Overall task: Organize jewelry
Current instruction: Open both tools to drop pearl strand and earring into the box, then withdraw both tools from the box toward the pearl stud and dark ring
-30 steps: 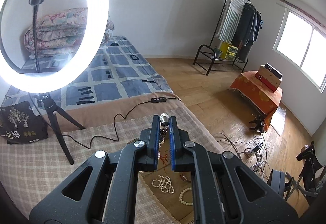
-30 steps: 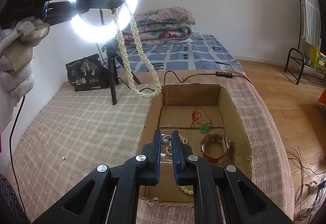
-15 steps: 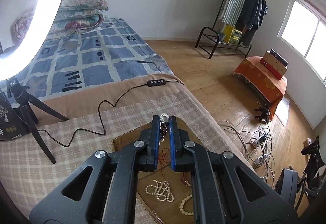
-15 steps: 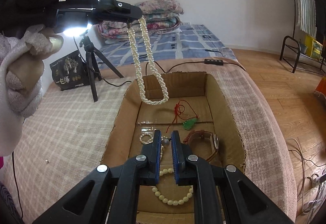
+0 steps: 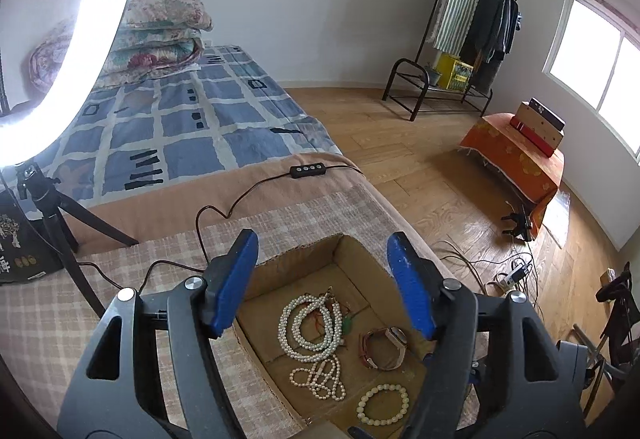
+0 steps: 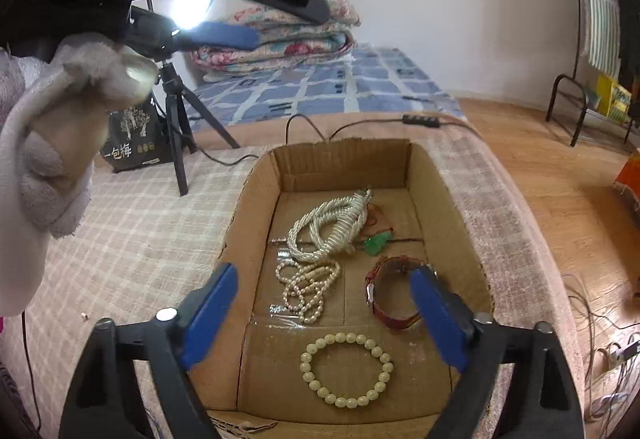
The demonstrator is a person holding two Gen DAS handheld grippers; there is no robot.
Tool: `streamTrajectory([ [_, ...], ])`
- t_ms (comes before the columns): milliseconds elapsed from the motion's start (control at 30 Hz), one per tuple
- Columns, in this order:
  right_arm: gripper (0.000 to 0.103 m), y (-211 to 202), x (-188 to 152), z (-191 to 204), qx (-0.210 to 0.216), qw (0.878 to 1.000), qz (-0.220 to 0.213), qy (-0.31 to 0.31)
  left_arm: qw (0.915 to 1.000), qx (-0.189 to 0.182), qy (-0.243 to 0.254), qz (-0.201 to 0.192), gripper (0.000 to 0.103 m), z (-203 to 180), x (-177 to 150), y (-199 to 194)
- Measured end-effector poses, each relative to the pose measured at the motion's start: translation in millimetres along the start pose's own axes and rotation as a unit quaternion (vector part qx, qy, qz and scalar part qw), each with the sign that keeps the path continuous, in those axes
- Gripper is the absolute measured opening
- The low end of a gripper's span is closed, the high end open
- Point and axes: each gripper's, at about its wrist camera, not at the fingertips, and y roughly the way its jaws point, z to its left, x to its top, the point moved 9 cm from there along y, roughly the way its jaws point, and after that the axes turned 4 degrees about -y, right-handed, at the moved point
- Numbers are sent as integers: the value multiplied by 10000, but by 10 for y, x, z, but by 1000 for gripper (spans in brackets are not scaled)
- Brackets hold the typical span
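1. Checked bedding [image 6: 132,223] carries an open cardboard box [image 6: 452,207]; a ring light [image 5: 80,39] stands beside it.
2. Inside the box lie a pearl necklace [image 6: 332,223], a smaller pearl strand [image 6: 306,287], a bead bracelet [image 6: 346,369], a watch [image 6: 394,295] and a green pendant [image 6: 378,241].
3. Left gripper [image 5: 322,279] hangs over the box, jaws opening, nothing between them.
4. Right gripper [image 6: 324,311] hangs likewise, jaws opening, holding nothing.

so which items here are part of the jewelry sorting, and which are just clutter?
Job:
cardboard box
twisted pearl necklace
small pearl strand
bead bracelet
red-strap watch
green pendant on red cord

Lying about:
ring light tripod
black bag
folded quilts
inline cable switch
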Motion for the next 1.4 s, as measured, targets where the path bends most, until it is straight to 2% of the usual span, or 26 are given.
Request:
streamTrajectory([
  [100,101,-28,6,27,-88,9999,26,-42,10000,7,-43,23,69,28,-5,-44],
  [467,101,-319,112,146,-117,9998,-98,-103,9999,85,-31,-85,69,114,-36,-439],
  [967,101,-853,271,490,-58,9981,-490,-366,9984,333,22,-452,69,362,-56,-1335],
  [1200,101,-1097,332,700,20,9956,-799,-489,9964,532,-104,-658,69,664,-121,-1861],
  [1400,101,-1236,312,944,48,9921,-984,-779,9944,710,-241,-746,69,1008,-337,-2273],
])
